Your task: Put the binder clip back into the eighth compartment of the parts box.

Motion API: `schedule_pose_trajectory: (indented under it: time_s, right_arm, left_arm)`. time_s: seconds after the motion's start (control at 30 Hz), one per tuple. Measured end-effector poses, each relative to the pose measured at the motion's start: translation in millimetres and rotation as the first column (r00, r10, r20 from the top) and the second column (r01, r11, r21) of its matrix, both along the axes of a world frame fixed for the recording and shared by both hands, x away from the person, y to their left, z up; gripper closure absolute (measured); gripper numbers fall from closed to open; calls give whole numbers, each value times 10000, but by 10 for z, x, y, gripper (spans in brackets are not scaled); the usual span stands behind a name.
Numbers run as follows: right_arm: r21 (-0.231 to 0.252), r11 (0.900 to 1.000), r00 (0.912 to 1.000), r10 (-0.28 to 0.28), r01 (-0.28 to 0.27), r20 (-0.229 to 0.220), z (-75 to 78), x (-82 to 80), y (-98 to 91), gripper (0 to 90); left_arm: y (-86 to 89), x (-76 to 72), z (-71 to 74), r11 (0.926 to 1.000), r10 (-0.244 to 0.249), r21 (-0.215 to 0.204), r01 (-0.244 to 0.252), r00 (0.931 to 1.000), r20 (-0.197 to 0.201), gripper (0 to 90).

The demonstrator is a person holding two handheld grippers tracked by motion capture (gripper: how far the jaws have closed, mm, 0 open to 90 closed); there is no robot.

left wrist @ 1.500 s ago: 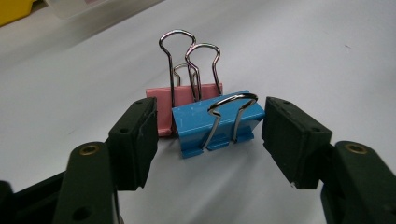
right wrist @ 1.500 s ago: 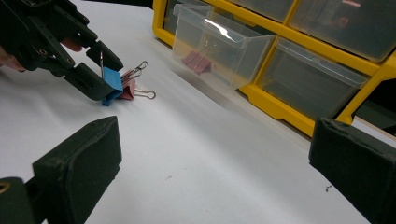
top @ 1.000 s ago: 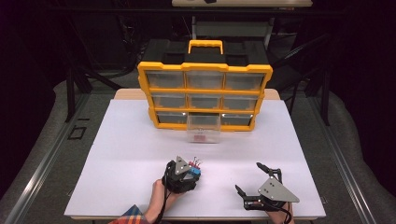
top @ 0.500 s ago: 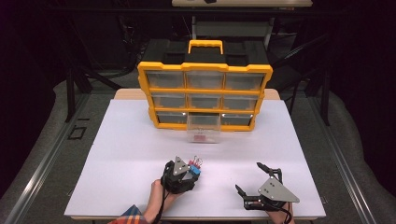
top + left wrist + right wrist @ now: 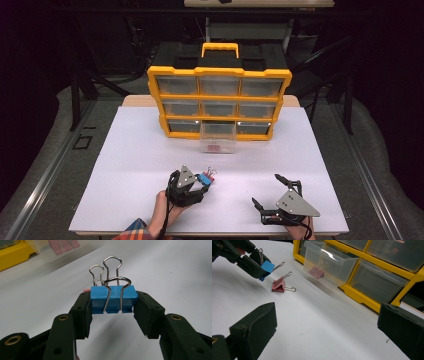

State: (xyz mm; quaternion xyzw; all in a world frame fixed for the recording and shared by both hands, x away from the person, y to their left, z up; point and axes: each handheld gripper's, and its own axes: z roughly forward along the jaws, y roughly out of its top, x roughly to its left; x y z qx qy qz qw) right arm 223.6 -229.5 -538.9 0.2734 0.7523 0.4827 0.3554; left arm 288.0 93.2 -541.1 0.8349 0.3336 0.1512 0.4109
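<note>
Blue binder clip (image 5: 204, 178) sits low and left of centre in the high view, pinched in the left gripper (image 5: 199, 183) just above the white table (image 5: 125, 165); the right gripper (image 5: 274, 192) waits at lower right with jaws spread and nothing between them, and a yellow drawer organizer (image 5: 218, 102) stands at the frame's middle with one clear drawer (image 5: 218, 138) pulled out. In the left gripper view the clip (image 5: 113, 300) fills the centre, both pads clamped on the short ends of its body, wire handles pointing up — a pink clip (image 5: 86, 290) peeks from behind it. In the right gripper view, the blue clip (image 5: 267, 266) hangs at upper left, with the pink binder clip (image 5: 279, 285) lying on the table just beside it. It looks light, stiff and springy; the painted steel is likely slick, so holding the flat body seems safer than the wire loops.
</note>
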Motion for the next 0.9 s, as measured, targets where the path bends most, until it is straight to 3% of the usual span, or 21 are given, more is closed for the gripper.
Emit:
schedule_pose_trajectory:
  time_s: [0.43,0.9]
  right_arm:
    - [-63,10000,9999,72,-72,-82,-5,15,11,19]
    - [-17,10000,9997,22,-22,-239,-6,50,-27,16]
  left_arm:
    - [179,206,31,9995,307,-86,-307,9995,-69,498]
    - [263,327,62,9983,590,6,-590,9982,96,497]
